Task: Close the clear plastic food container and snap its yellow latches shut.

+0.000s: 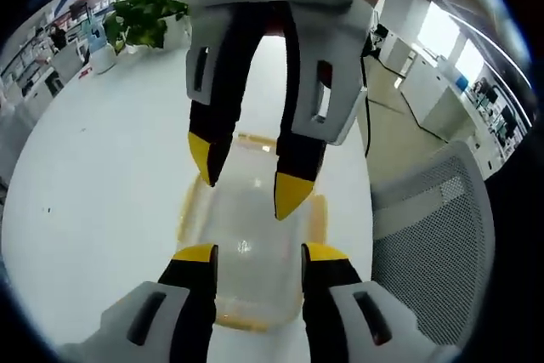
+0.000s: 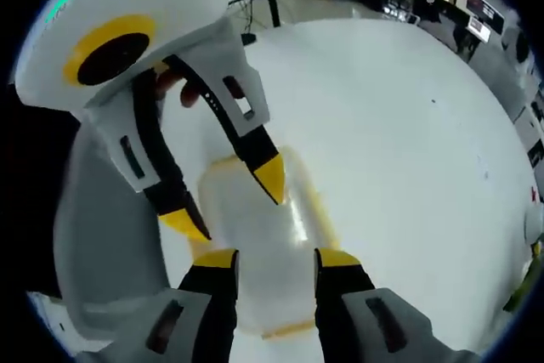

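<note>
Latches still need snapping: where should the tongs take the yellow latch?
Take the yellow latch along the clear container's long side by its lower edge, coming from outside and above. It is a thin strip against the wall, so probably press inward.

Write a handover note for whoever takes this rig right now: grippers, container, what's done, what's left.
Left gripper: jaws open, poised over the near end of the clear plastic food container with yellow latches, gripping nothing.
Right gripper: jaws open, above the container from the opposite end, gripping nothing.
The container lies on the round white table, between the two grippers; a grey mesh office chair stands beside the table.
Done: the lid appears to be resting on the container, though the clear plastic makes this uncertain.
Left: check the lid is seated and press the yellow latches down; whether any has snapped shut cannot be told.
</note>
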The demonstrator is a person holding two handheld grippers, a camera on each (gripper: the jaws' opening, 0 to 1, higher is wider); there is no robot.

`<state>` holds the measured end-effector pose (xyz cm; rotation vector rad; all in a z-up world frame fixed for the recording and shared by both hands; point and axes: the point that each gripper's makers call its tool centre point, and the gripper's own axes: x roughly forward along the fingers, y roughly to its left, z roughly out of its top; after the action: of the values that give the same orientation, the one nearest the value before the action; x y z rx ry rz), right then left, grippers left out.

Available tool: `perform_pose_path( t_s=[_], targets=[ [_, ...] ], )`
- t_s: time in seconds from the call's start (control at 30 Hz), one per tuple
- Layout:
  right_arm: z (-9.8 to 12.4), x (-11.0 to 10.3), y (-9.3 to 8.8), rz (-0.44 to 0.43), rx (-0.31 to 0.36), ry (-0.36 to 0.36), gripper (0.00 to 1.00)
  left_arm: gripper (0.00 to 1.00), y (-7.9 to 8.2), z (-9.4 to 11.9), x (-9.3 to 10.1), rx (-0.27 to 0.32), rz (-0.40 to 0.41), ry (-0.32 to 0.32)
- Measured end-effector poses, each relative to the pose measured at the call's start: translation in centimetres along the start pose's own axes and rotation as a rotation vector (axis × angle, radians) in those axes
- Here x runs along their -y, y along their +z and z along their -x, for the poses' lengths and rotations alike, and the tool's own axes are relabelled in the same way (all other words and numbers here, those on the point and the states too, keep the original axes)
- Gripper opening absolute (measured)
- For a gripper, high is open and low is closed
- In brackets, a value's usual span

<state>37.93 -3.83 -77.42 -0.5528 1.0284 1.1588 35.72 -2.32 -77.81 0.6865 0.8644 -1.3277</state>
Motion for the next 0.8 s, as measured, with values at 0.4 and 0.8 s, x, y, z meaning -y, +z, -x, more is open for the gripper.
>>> perform_pose_path(
  t_s=[0.4,0.8],
  targets=[
    [-0.2,1.5,0.8,-0.034,0.016,-0.016,0.34,0.41,-0.3,-0.2,0.9,-0.03,-0.092,0.038],
    [-0.8,1.7,0.9,-0.041,0.003,0.012,0.33,0.42,-0.3,-0.2,1.0,-0.027,-0.09,0.049]
  ],
)
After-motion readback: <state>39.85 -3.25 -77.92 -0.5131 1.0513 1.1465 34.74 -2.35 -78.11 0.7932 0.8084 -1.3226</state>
